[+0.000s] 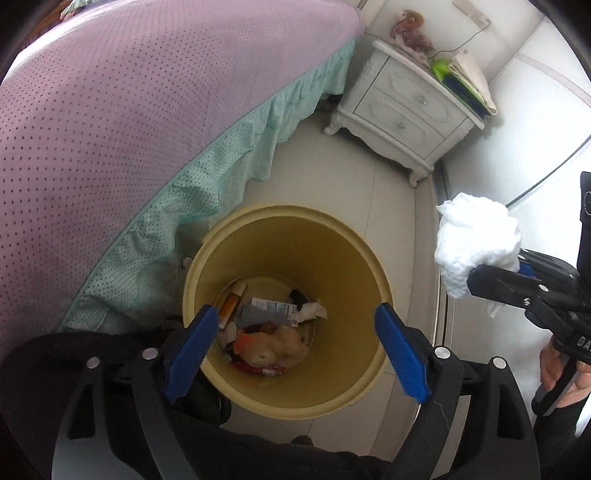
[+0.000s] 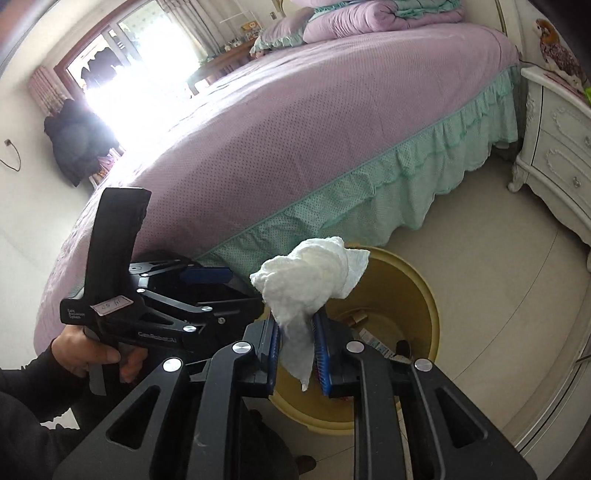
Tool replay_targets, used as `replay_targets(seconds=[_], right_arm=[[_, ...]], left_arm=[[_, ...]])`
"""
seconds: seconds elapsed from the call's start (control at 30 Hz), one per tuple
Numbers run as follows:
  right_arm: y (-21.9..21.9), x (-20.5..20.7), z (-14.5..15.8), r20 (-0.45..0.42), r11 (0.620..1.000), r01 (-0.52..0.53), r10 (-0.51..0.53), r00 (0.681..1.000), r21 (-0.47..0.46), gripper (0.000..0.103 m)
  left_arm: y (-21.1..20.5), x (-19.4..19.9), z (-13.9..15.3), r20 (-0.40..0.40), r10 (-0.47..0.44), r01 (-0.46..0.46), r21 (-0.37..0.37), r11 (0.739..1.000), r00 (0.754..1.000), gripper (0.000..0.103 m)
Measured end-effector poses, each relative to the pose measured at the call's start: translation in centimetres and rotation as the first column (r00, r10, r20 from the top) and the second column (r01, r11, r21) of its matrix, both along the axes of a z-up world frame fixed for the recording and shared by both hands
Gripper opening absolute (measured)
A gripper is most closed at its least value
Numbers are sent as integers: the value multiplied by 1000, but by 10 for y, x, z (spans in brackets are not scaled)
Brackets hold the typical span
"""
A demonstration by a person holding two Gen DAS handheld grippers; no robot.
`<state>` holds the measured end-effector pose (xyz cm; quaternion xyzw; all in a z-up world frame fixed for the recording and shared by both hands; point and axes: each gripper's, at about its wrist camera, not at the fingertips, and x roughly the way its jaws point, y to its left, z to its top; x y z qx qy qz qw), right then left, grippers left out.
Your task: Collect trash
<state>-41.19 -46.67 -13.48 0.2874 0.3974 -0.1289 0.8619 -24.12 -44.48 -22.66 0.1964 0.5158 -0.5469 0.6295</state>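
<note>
This is a bedroom in a home. A large bed (image 2: 295, 122) fills most of the room, spread with a lilac dotted cover and edged by a mint-green ruffled skirt (image 2: 388, 192); rolled lilac bedding (image 2: 384, 16) and pillows lie at its head. A white carved nightstand (image 1: 406, 110) with two drawers stands beside the head of the bed, a bird figurine (image 1: 410, 33) and papers on its top. A yellow waste bin (image 1: 288, 314) holding wrappers sits on the pale tiled floor (image 2: 498, 295) against the bed's side. Curtains frame a bright window (image 2: 147, 48) at the far wall.
</note>
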Motion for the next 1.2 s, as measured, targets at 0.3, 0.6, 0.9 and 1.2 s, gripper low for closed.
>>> replay_targets(seconds=[0.3,0.6,0.9,1.2], right_arm=[[-2,3,-11,-61,1000,10,-11,998,-16,23],[-4,4,-25,-102,1000,21,-21,995,-6,57],[-2,0,-24,-118,1000,31,-30,993,3,57],[1,5,-20,-109,1000,23,-23,994,-6,56]], left_arm=[[1,-4,2,17,-39,39,0,999,999,86],[1,-6,-5,18,-46,45,36,998,999,88],[1,-8,-6,24,-63,62,33,998,998,88],[3,-9,2,33,-64,63,17,998,997,88]])
